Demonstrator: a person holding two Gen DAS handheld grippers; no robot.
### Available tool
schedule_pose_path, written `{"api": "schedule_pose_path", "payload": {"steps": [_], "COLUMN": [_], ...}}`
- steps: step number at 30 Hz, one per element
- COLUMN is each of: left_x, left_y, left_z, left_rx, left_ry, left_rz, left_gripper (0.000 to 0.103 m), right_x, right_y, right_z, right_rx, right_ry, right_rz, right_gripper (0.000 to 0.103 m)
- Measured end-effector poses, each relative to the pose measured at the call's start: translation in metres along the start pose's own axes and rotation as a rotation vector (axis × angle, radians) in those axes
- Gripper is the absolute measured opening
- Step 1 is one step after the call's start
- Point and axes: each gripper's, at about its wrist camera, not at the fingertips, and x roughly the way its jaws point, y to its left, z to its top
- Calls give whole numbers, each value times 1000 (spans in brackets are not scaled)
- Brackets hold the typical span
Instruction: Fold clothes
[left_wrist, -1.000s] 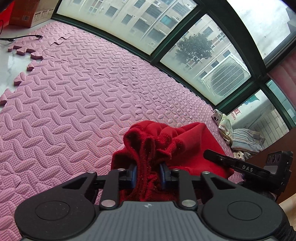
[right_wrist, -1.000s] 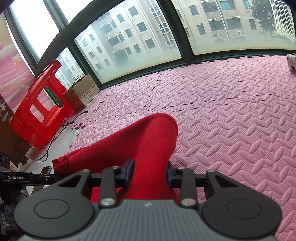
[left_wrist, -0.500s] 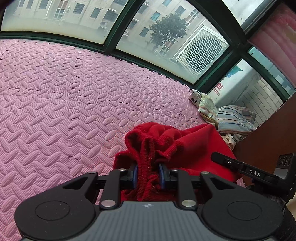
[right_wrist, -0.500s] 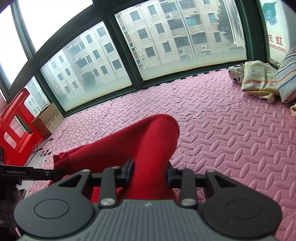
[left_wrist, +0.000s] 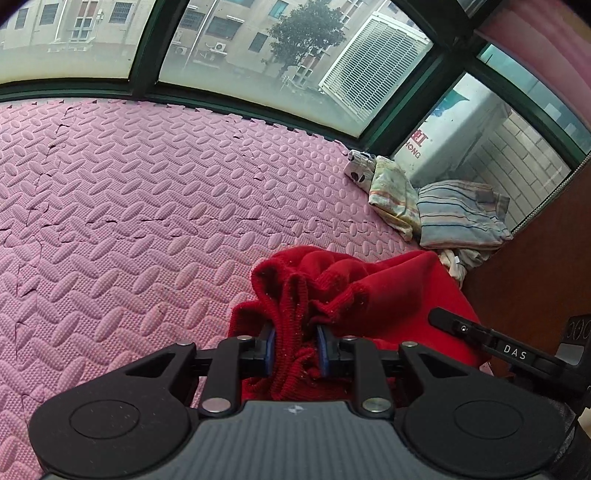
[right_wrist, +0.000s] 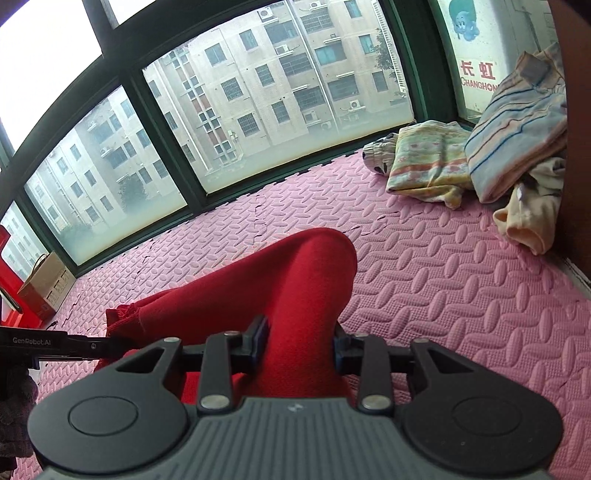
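- Carrying a red sweater (left_wrist: 388, 295) bunched up above the pink foam floor mat (left_wrist: 129, 221), one end in each gripper.
- Left gripper (left_wrist: 294, 345): jaws nearly closed, pinching a ribbed knit edge of the sweater.
- Right gripper (right_wrist: 298, 341): jaws part open, clamping a thick smooth fold of the same sweater (right_wrist: 288, 280).
- Step in hand, judging by the task: transporting or positioning the sweater, not yet spread out or folded.
- Next move likely calling for lowering it onto a bare stretch of mat, pulling the two ends apart to flatten, keeping both grips firm.
- Lying near the corner by the window (right_wrist: 258, 92): a yellow patterned cloth (right_wrist: 432, 162), a striped blue cloth (right_wrist: 517, 129), a cream garment (right_wrist: 528, 221).
- Needing care not to drop the sweater onto that pile; dark wooden panel (left_wrist: 535, 277) just beside it limiting room.
- Sitting far left, well apart: cardboard box (right_wrist: 44, 284).
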Motion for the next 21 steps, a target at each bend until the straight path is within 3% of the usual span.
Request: {"api": "schedule_pose_path", "payload": {"steps": [7, 10, 18, 21], "left_x": [17, 19, 15, 8], "left_y": [-11, -11, -10, -10], "left_z": [3, 3, 2, 4], "left_rx": [44, 46, 83, 95], "left_ry": [20, 25, 15, -5], "left_rz": [36, 50, 83, 99], "left_gripper": [24, 26, 41, 45], "right_x": [9, 11, 2, -5], "right_y": [-20, -19, -5, -5], "right_z": [-6, -5, 2, 7], "right_rx": [44, 28, -63, -75], "right_ry": [24, 33, -1, -26], "right_rz": [-17, -36, -133, -149], "right_gripper": [35, 41, 54, 55]}}
